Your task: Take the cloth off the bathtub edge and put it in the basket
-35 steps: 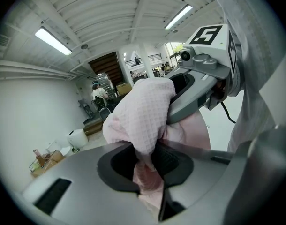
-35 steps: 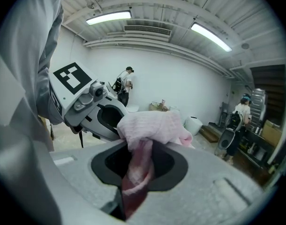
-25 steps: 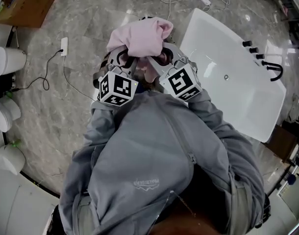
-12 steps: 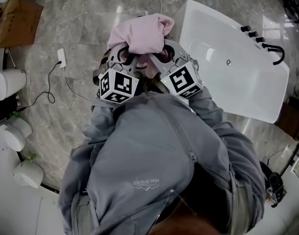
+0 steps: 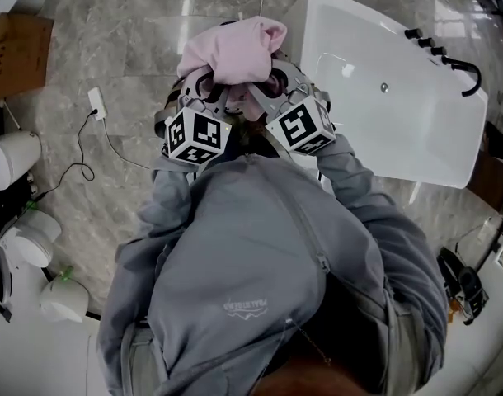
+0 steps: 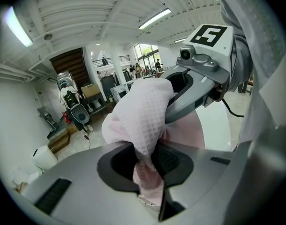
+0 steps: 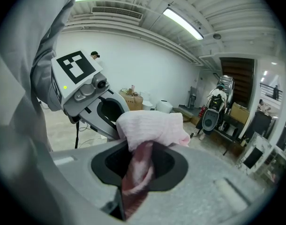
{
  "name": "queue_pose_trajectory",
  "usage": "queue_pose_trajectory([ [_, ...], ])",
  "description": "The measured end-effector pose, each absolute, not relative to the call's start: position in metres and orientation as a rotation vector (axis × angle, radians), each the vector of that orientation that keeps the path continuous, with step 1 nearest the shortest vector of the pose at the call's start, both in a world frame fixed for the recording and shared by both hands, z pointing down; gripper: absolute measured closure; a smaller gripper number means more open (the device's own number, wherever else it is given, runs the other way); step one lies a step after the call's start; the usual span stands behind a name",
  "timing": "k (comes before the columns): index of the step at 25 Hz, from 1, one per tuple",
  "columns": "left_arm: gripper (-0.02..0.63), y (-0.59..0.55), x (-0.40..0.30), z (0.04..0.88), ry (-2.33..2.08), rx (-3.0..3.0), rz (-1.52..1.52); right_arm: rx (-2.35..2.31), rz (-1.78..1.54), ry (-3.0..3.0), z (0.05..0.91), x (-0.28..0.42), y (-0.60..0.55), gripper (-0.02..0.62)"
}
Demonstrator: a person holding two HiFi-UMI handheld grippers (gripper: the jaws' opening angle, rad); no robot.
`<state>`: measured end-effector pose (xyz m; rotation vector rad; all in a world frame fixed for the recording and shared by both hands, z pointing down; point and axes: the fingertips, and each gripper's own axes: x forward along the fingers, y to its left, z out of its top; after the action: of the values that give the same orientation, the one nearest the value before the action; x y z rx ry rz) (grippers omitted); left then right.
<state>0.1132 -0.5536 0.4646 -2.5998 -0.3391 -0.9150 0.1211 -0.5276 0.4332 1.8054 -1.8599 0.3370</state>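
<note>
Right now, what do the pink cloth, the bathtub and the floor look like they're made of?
Cloth: soft pale pink fabric, matte. The left gripper view shows a waffle-like grid, and it bunches in folds.
Bathtub: hard, glossy white, probably acrylic or enamel. Its walls are smooth, with bright reflections.
Floor: polished grey stone or stone-look tile, veined, with glare streaks.

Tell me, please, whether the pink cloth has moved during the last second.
Yes. In the head view the pink cloth has swung right, toward the white bathtub and away from the white power adapter on the floor.
</note>
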Motion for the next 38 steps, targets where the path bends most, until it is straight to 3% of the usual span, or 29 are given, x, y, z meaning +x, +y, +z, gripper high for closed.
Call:
queue_pose_trajectory([
  [24, 0.515, -0.568, 0.132, 0.677, -0.638, -2.396, -1.430, 1.546, 0.794, -1.722, 0.654, 0.162, -0.538, 0.513],
  [26, 0.465, -0.565, 0.126, 0.695, -0.691, -2.362, -1.525, 1.510, 0.913, -1.694, 0.675, 0.163, -0.530, 0.496],
  [27, 0.392, -0.565, 0.121, 0.704, -0.711, -2.349, -1.580, 1.491, 0.977, -1.668, 0.686, 0.163, -0.523, 0.487],
  [28, 0.367, -0.565, 0.115, 0.711, -0.718, -2.340, -1.627, 1.475, 1.027, -1.638, 0.695, 0.164, -0.516, 0.460],
  [30, 0.350, -0.568, 0.106, 0.720, -0.711, -2.338, -1.680, 1.469, 1.089, -1.592, 0.707, 0.164, -0.504, 0.368],
  [31, 0.350, -0.569, 0.103, 0.720, -0.703, -2.346, -1.688, 1.476, 1.112, -1.578, 0.709, 0.164, -0.498, 0.352],
  [38, 0.350, -0.573, 0.090, 0.722, -0.663, -2.373, -1.690, 1.484, 1.173, -1.544, 0.717, 0.158, -0.476, 0.344],
])
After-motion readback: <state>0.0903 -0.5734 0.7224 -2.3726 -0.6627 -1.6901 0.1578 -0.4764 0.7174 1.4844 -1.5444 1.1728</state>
